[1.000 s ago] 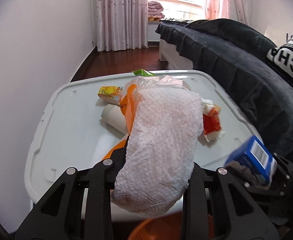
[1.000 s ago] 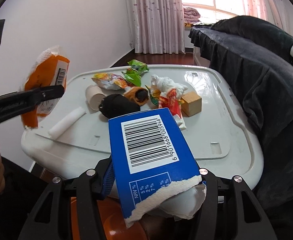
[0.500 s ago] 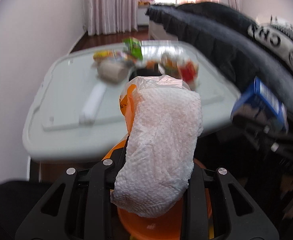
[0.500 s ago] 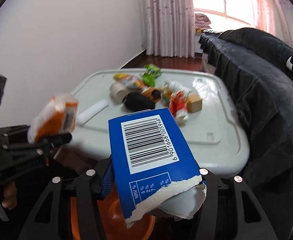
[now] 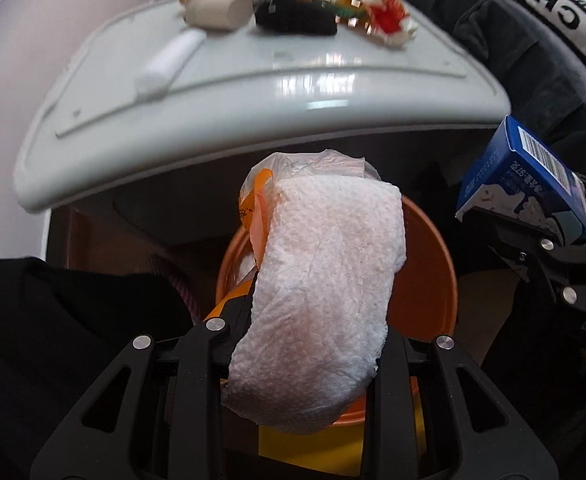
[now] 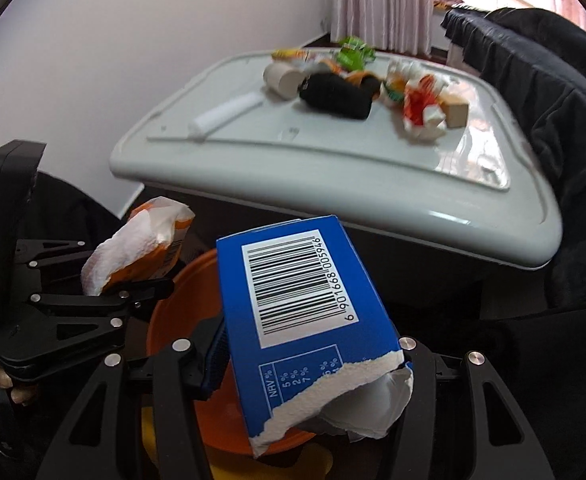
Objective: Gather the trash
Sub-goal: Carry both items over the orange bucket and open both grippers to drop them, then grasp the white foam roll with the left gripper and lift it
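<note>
Nearest the left wrist camera, the left tongs (image 5: 305, 344) are pressed tight on a wad of white paper towel (image 5: 325, 296) wrapped round an orange plastic wrapper (image 5: 255, 204). The wad sticks up between the two black fingers and hangs directly above the mouth of an orange bin (image 5: 437, 276) that stands on the floor below the desk's near edge. In the right wrist view the same wad (image 6: 133, 248) shows at the left, over the bin's left rim.

The right tongs (image 6: 305, 360) pinch a torn blue carton (image 6: 305, 312) with a white barcode label facing up; its ragged lower end shows white card, and crumpled white paper pokes out there. The carton hangs over the orange bin (image 6: 181, 312), tilted, with the bin's inside visible under it. From the left wrist camera the carton (image 5: 525, 184) sits off to the right, beside the bin's rim rather than over its middle.

Beyond the bin is the white desk (image 6: 373, 184), its rounded front edge overhanging. More trash lies well apart from both tongs at its far side: a white rolled tube (image 6: 229, 114), a paper cup (image 6: 283, 80) on its side, a black bundle (image 6: 337, 96), a red and white crumpled wrapper (image 6: 421, 114), a small cardboard block (image 6: 457, 110) and a green wrapper (image 6: 353, 54). A dark blanket (image 6: 541, 80) drapes along the desk's right side, and curtains (image 6: 377, 4) hang at the back.
</note>
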Demonstrator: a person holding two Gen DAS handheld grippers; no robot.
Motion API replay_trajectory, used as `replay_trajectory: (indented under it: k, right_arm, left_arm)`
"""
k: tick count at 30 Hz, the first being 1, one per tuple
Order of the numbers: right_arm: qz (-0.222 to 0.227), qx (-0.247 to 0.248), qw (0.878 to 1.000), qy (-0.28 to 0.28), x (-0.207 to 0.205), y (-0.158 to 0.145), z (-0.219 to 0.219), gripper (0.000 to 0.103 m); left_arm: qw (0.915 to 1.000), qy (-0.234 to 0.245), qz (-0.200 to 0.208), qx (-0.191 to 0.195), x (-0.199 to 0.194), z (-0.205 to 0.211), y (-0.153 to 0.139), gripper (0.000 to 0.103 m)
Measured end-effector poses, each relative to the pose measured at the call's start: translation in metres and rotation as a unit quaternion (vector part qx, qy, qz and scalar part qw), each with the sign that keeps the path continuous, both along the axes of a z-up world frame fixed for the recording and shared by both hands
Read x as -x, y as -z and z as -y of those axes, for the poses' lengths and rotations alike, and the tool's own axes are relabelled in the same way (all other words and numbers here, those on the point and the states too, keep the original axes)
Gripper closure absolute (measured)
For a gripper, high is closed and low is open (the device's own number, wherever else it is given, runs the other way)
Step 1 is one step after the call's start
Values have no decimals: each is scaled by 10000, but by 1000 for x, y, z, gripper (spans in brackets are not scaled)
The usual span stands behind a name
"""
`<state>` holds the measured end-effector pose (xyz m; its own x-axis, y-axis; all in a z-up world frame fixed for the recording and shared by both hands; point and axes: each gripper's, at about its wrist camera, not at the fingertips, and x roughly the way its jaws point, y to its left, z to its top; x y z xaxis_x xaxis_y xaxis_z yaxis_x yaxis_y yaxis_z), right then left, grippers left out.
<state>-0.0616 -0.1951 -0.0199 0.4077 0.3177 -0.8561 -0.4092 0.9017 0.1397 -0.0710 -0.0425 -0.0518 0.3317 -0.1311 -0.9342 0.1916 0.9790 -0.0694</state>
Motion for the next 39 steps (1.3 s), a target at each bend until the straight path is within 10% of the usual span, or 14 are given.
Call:
replay_trajectory:
  k: [5,9,28,39]
  right_arm:
    - [-460,77,9989,-38,-9,22,-3,49]
    - [-628,132,9979,73,-13,28,-1,30]
    - [-393,-310,9980,391,-18,11,20,29]
    - [24,-459,9974,546,-43,-5,26,29]
  left_arm:
    - [9993,-55,-338,-179,-3,-1,17,72]
    - [9979,-302,-491,-282,-4,-10,23,32]
    - [9987,-429,-260,-76,-2,-16,11,30]
    - [9947,-742,632,-336,-102,-51,-35,22]
